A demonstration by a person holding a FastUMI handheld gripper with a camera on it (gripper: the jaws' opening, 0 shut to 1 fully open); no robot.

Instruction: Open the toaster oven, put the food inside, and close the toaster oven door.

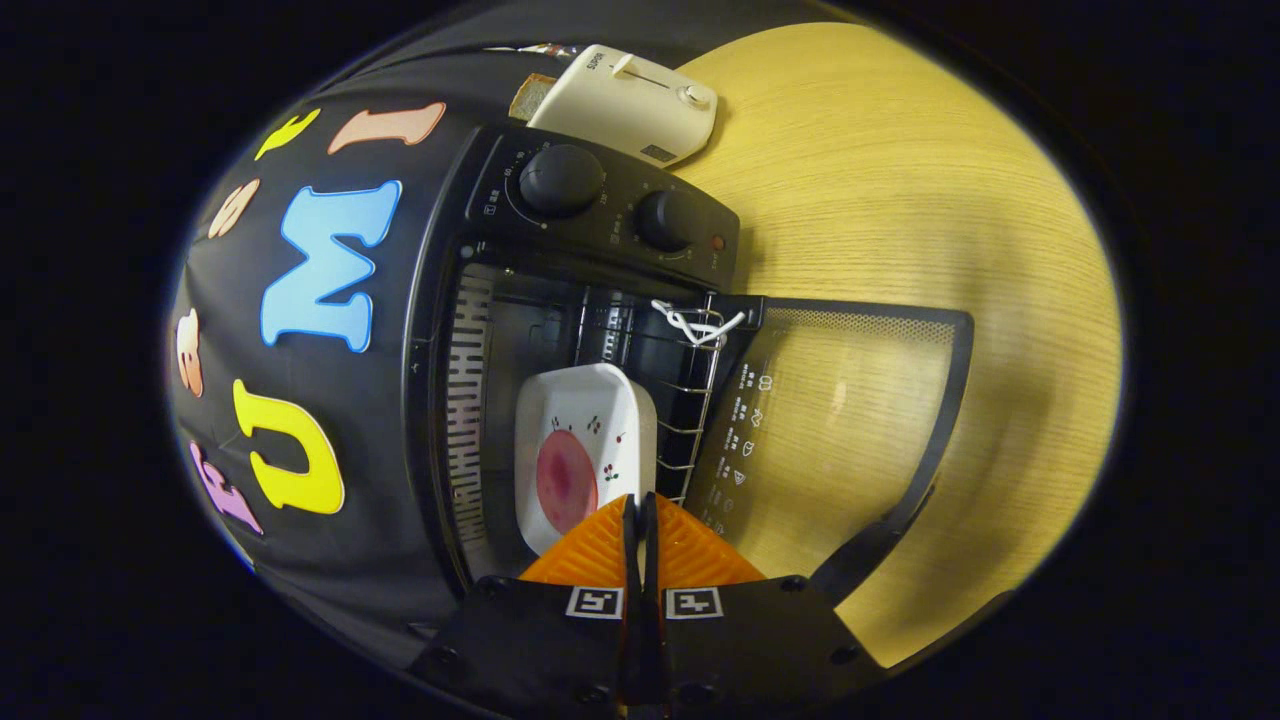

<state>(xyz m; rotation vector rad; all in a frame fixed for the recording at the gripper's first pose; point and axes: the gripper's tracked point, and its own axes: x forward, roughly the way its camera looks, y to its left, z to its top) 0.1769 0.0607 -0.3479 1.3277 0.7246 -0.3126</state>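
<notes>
The black toaster oven (600, 215) stands with its glass door (850, 400) swung fully open and lying flat over the wooden table. Inside, on the wire rack (692, 400), rests a white rectangular dish (590, 415) holding a round pink piece of food (566, 480). My gripper (640, 498) has its orange fingers (600, 550) pressed together, and their tips are at the dish's near rim by the oven mouth. Nothing shows between the fingers. The dish's near corner is hidden behind them.
A white cord (695, 322) is tied to the rack's front bar. Beyond the oven a white pop-up toaster (630, 100) stands with a bread slice (530, 95) next to it. The wooden table (900, 180) spreads beyond the open door.
</notes>
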